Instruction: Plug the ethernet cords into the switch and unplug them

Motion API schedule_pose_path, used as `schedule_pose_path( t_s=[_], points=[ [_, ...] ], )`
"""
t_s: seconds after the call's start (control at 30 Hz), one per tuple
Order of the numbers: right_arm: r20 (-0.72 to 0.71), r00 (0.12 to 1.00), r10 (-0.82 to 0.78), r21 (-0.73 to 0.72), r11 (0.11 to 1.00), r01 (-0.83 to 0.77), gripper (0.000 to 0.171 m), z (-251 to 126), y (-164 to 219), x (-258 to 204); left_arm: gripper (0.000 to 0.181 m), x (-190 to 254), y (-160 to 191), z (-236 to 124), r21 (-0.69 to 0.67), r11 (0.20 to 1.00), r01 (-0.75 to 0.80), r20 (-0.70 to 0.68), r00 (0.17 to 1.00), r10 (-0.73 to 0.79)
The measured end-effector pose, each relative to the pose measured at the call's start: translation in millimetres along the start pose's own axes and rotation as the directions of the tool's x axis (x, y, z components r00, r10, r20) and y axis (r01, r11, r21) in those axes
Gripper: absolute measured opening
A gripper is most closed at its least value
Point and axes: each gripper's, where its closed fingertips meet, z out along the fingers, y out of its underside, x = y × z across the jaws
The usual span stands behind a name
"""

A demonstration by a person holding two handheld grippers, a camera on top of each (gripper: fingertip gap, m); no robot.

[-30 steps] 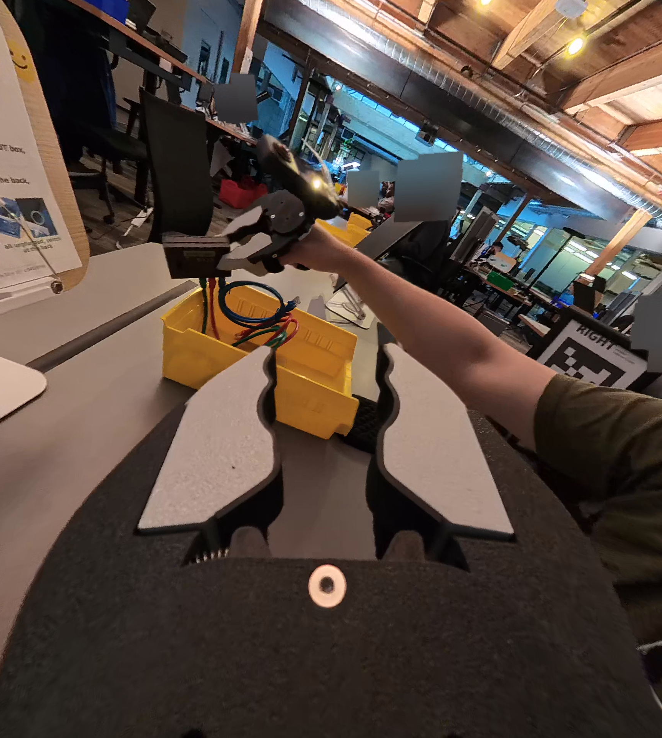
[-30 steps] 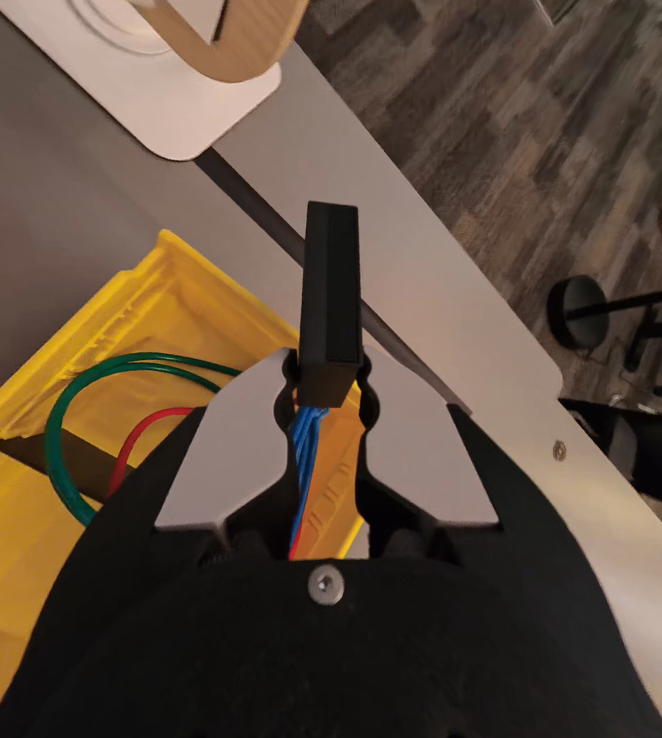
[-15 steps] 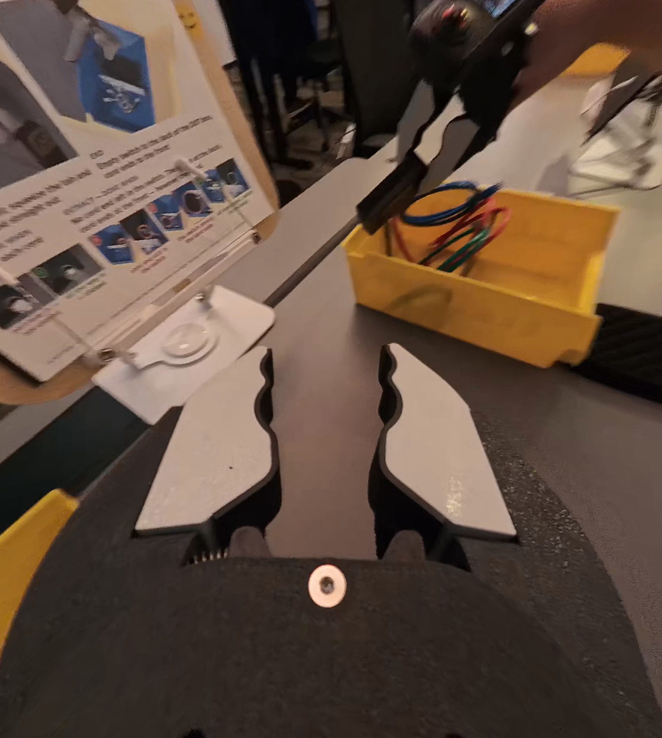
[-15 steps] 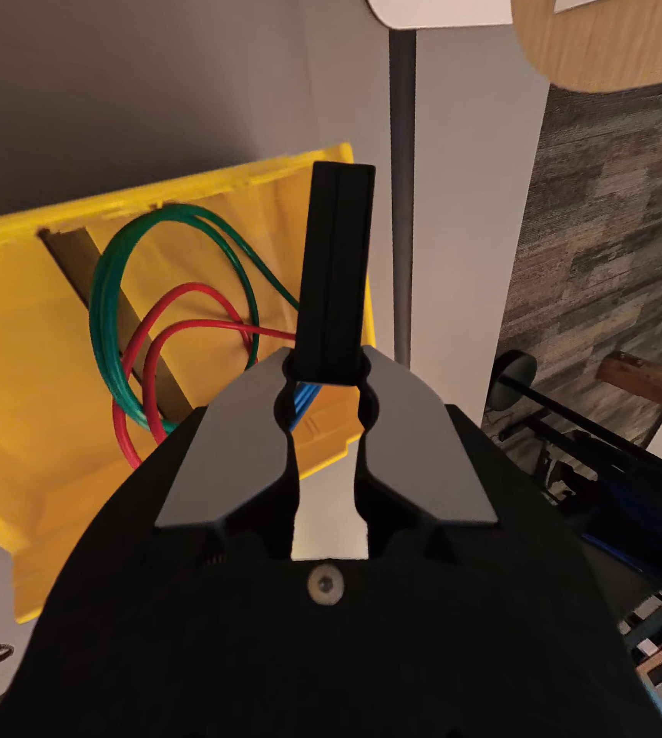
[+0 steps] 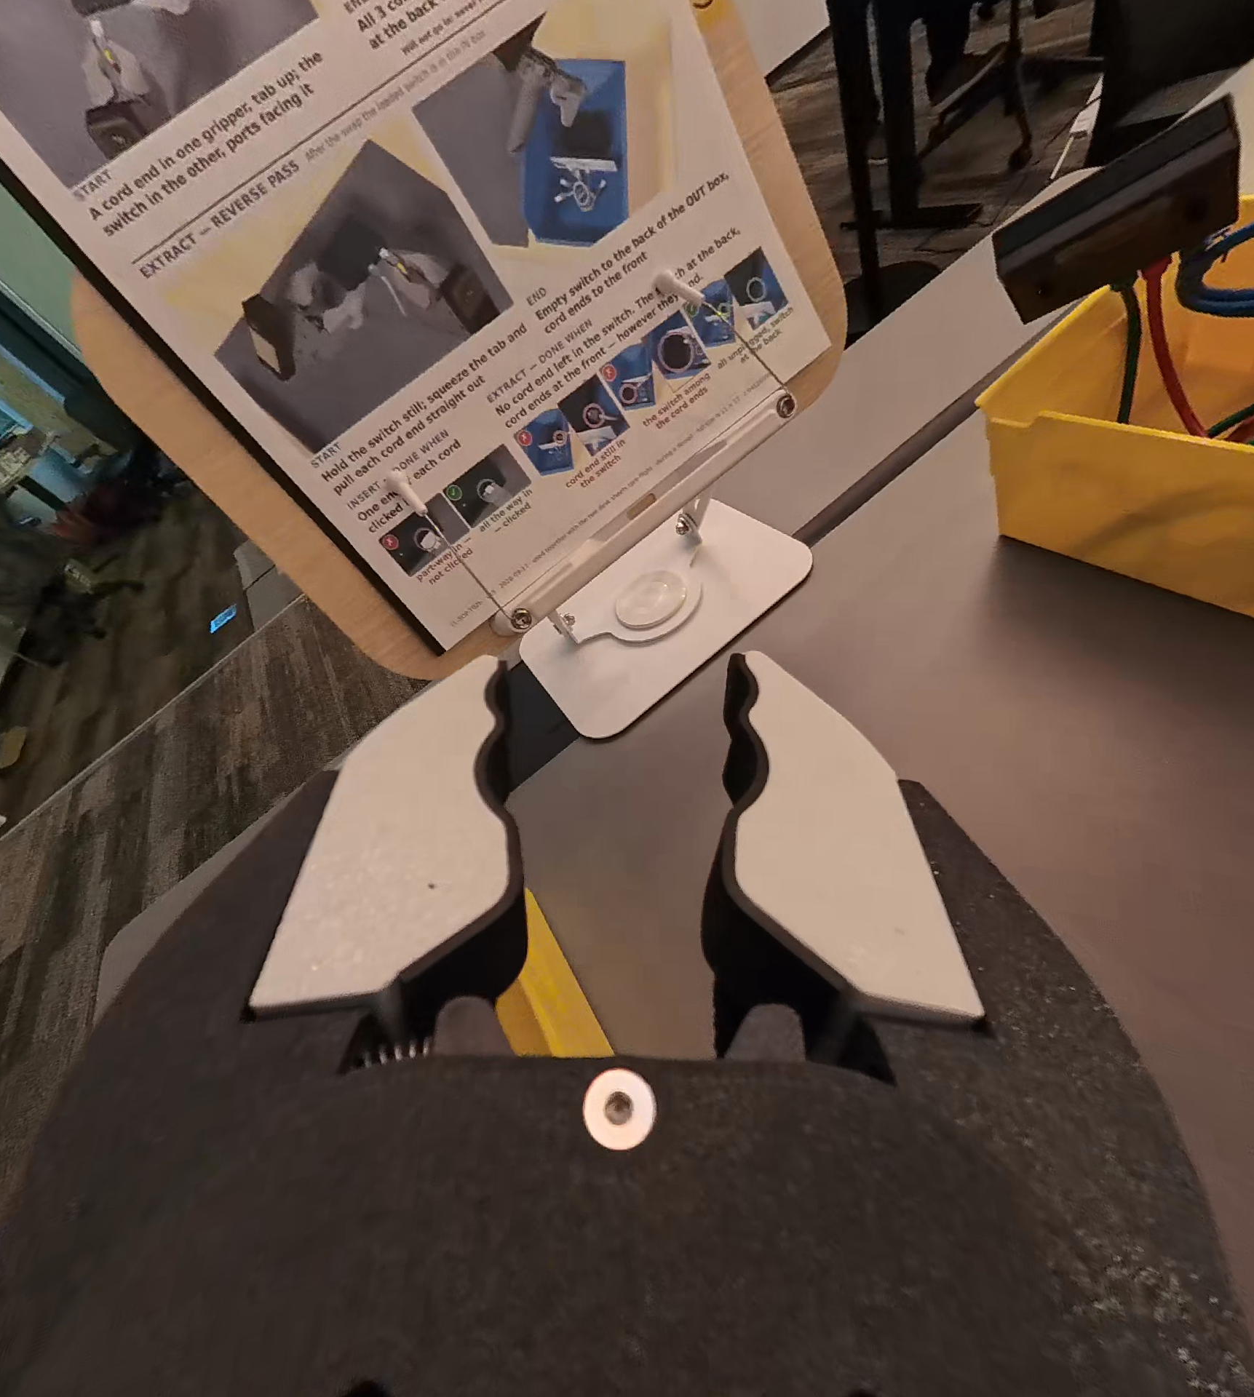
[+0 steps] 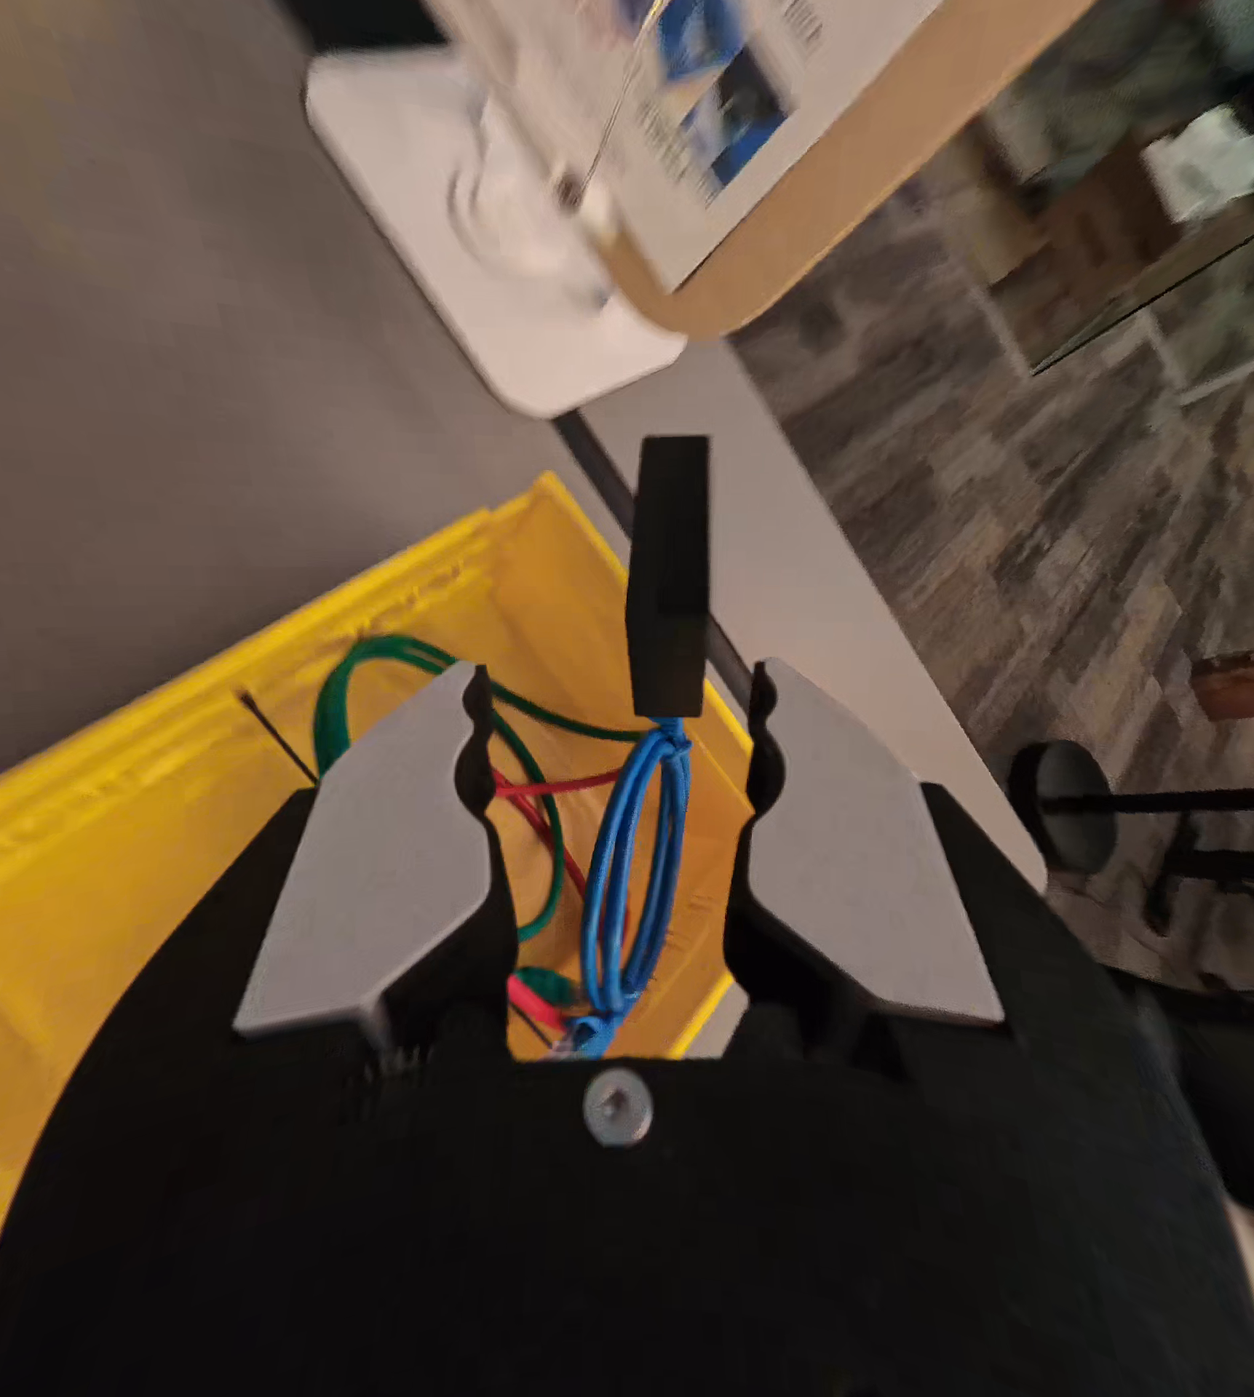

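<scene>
Room: open workspace, patterned carpet, desks and chair bases beyond counter (image 5: 1062, 794) edge.
Counter: dark, smooth, flat; white-based stand with instruction board (image 5: 457, 302) near edge.
Yellow bin (image 6: 117, 831) on counter, well right of board.
Switch (image 6: 667, 574): black slab above bin, cords hanging from it: blue (image 6: 631, 869), green (image 6: 351, 680), red (image 6: 563, 786). Looks light, rigid, smooth-sided; grip flat faces, clear of ports. Cords limp, springy; take by plug.
Right tongs (image 6: 616, 680) spread, not touching switch.
Left tongs (image 5: 616, 673) spread, empty, over counter.
</scene>
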Motion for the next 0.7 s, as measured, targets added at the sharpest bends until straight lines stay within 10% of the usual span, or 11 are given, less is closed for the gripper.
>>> schedule_pose_path(
  t_s=[0.2, 0.5, 0.7],
  points=[
    [-0.171, 0.855, 0.490, 0.104, 0.872, -0.479, 0.072, -57.4, 56.4, 15.8, 0.054, -6.2, 4.5, 3.9, -0.024, 0.999, 0.027, 0.075, 0.997, -0.025],
    [-0.436, 0.733, 0.522, -0.288, 0.691, -0.663, 0.071, -65.0, 171.3, 9.1, 0.057, -14.2, 35.8, 14.1, -0.176, 0.981, 0.075, 0.084, 0.995, -0.061],
    [-0.712, 0.505, 0.488, -0.044, 0.687, -0.725, 0.070, -119.4, 170.2, 55.9, 0.060, -49.9, 46.7, -8.9, -0.213, 0.959, 0.189, 0.131, 0.978, -0.164]
  ],
)
